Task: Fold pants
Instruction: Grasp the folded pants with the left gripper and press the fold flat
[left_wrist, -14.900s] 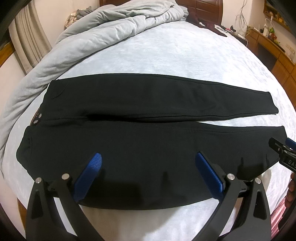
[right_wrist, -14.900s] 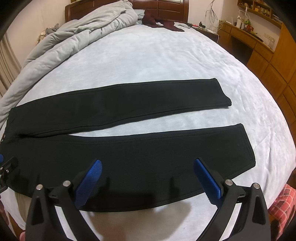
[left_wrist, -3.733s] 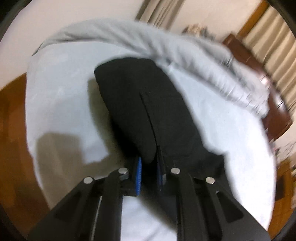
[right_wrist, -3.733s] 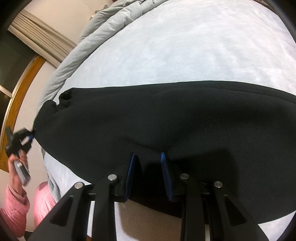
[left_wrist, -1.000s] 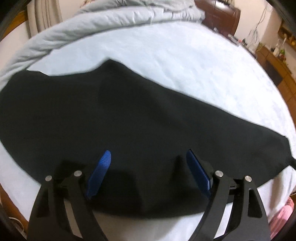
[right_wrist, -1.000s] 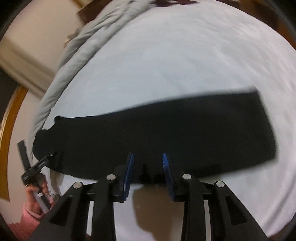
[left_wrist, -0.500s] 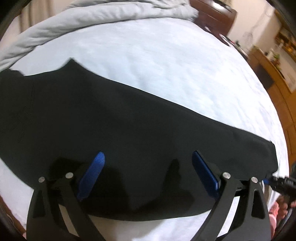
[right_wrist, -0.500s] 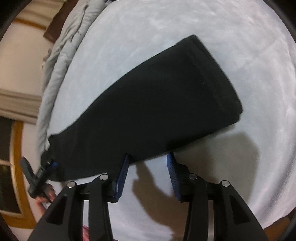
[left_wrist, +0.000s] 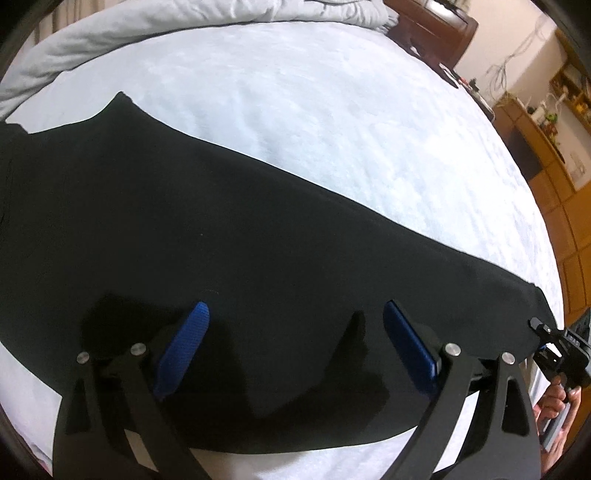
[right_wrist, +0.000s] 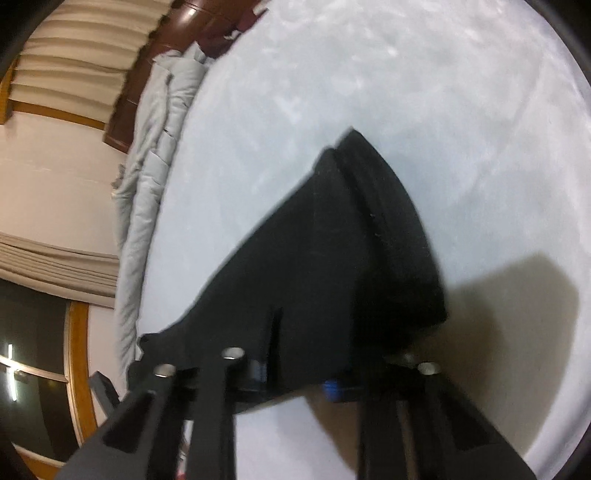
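Note:
The black pants (left_wrist: 229, 236) lie folded lengthwise, one leg on the other, across the pale blue bed (left_wrist: 332, 110). My left gripper (left_wrist: 295, 339) is open and empty, hovering over the near edge of the pants around mid-length. In the left wrist view my right gripper (left_wrist: 543, 338) sits at the cuff end at far right. In the right wrist view the cuff end of the pants (right_wrist: 332, 251) fills the space between the fingers of my right gripper (right_wrist: 295, 380), and the blue pads are mostly hidden by cloth. The view is blurred.
A grey duvet (left_wrist: 184, 18) is bunched along the far side of the bed. A dark wooden headboard (left_wrist: 432, 26) and wooden cabinets (left_wrist: 554, 147) stand at the right. Curtains (right_wrist: 55, 66) and a window (right_wrist: 33, 350) show in the right wrist view.
My right gripper has swung to the cuff end and its fingers have spread around the cuffs. My left gripper stays open over the pants, shifted slightly.

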